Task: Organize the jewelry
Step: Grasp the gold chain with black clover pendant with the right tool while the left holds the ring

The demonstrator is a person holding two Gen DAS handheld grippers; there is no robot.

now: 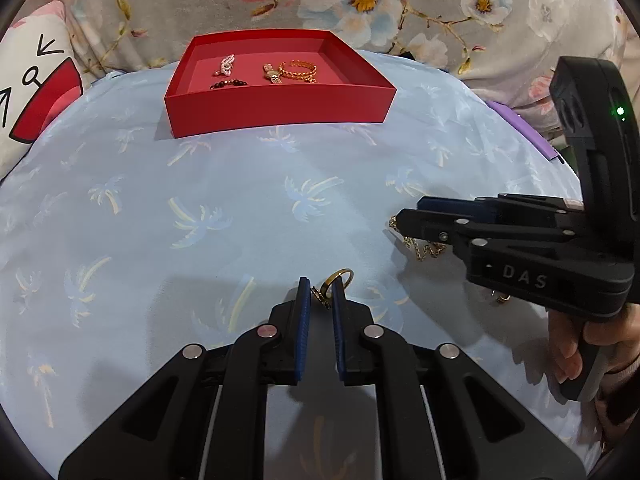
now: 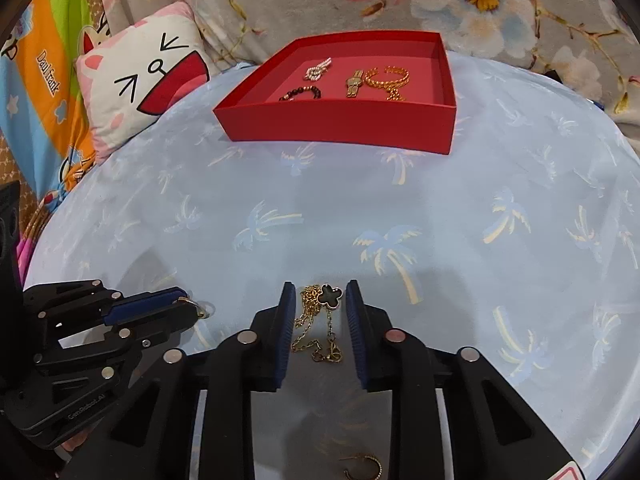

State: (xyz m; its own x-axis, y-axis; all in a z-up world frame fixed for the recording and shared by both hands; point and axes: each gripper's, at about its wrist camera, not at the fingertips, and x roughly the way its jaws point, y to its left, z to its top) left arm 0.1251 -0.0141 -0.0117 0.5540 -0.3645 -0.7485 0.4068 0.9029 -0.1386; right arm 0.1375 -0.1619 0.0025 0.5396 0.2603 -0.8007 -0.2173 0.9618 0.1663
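Left wrist view: left gripper (image 1: 320,292) jaws narrow, pinched on a gold ring (image 1: 339,279) with a short gold chain (image 1: 321,298) hanging beside it between the blue pads. Ring stands on edge just above the light blue cloth (image 1: 200,184) printed with palm trees.

Right gripper (image 1: 408,214) seen from the side at the right edge, a hand (image 1: 580,344) around its handle. Its tips sit over a gold necklace (image 1: 420,246) lying on the cloth.

Right wrist view: right gripper (image 2: 320,304) jaws partly apart, straddling the necklace (image 2: 316,328). Black clover pendant (image 2: 330,297) lies between the pads; the chain may graze the left pad, the right pad stands clear of it, and no firm grip shows. A gold hoop earring (image 2: 366,466) lies on the cloth under the gripper body.

Red tray (image 1: 280,110) sits at the far side of the cloth. Inside: pearl piece (image 1: 226,65), dark bead bracelet (image 1: 230,85), small gold watch (image 1: 273,73), twisted gold bangle (image 1: 298,70), all apart except watch and bangle, which touch.

Cat-face cushion (image 2: 144,76) lies left of the tray, floral fabric (image 2: 480,0) behind.
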